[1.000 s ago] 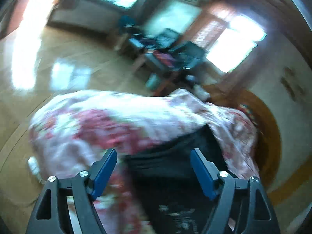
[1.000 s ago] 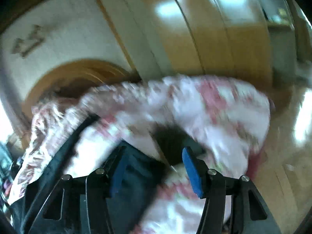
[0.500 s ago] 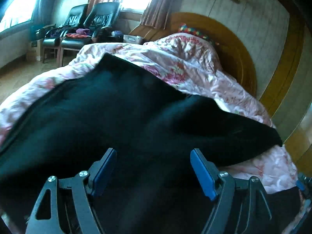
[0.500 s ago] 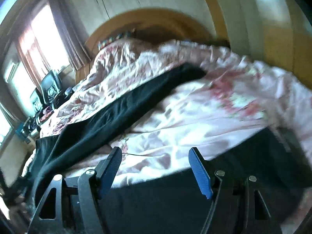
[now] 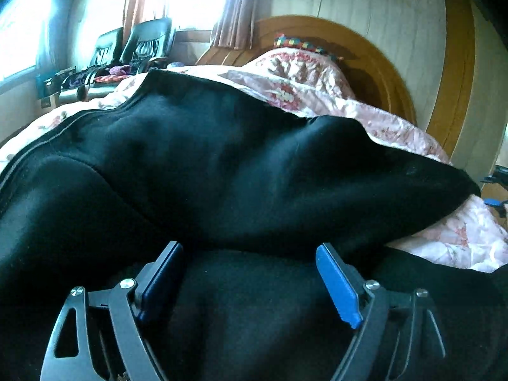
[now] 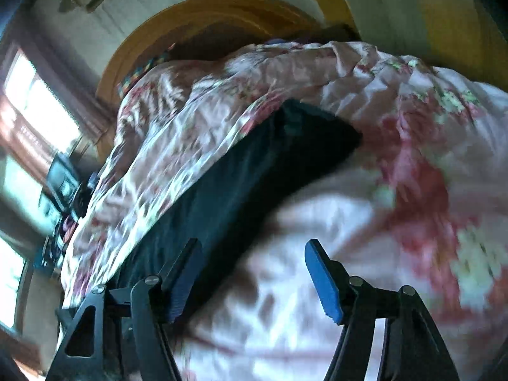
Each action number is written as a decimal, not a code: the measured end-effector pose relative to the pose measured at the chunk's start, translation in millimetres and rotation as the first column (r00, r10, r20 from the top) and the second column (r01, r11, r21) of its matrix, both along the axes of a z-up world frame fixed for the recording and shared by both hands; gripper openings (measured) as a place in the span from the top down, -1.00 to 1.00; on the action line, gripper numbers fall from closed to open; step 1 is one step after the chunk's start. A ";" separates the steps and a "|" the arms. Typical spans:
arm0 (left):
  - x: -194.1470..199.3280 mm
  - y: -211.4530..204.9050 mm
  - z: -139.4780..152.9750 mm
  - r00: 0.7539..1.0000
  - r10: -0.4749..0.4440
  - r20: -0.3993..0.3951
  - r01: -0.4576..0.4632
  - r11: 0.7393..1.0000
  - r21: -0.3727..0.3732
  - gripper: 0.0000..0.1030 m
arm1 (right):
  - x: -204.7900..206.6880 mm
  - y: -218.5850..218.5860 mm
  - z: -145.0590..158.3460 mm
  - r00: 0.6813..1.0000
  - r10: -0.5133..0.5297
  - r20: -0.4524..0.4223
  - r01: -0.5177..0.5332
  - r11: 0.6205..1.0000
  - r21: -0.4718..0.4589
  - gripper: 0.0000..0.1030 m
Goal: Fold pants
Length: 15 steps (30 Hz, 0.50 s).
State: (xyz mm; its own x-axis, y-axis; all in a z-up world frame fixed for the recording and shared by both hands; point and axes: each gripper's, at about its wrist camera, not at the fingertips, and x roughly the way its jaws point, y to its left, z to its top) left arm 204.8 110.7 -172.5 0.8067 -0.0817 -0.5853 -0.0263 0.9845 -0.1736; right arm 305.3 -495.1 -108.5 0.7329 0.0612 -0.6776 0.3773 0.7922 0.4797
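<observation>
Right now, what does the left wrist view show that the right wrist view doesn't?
Only the left wrist view shows the black pants spread wide, filling most of the frame, with a piped seam along their left edge, and the left claw open over the black fabric. It also shows two black chairs by the window. Only the right wrist view shows the right claw open, mostly over the flowered bedspread, with one narrow pant leg running away to its end. Both show the pants, the bedspread and the round wooden headboard.
</observation>
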 end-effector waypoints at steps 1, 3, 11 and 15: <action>-1.8 0.5 -0.3 1.000 0.000 0.004 0.000 1.000 -0.002 -0.68 | 9.9 -4.8 -3.2 1.000 -0.016 0.004 0.016 1.000 0.013 -0.22; 0.8 0.1 -2.6 1.000 0.001 -0.003 -0.001 1.000 0.000 -0.68 | 21.5 -11.1 -10.5 0.999 -0.042 0.002 0.042 0.999 0.035 -0.17; 7.0 -1.3 -5.8 1.000 0.003 -0.016 -0.003 1.000 0.013 -0.69 | 35.4 -28.4 -29.2 0.995 -0.094 -0.017 0.095 0.994 0.051 0.45; 6.8 -0.3 -6.0 1.000 0.001 -0.015 -0.001 1.000 0.010 -0.69 | 13.0 -24.1 -6.0 0.997 -0.069 0.032 0.070 0.998 -0.008 0.61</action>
State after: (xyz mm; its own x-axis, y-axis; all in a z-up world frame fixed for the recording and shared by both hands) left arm 211.6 110.3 -178.5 0.7981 -0.0750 -0.5979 -0.0301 0.9860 -0.1638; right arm 318.3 -519.2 -114.5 0.7562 0.0032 -0.6543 0.4165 0.7689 0.4851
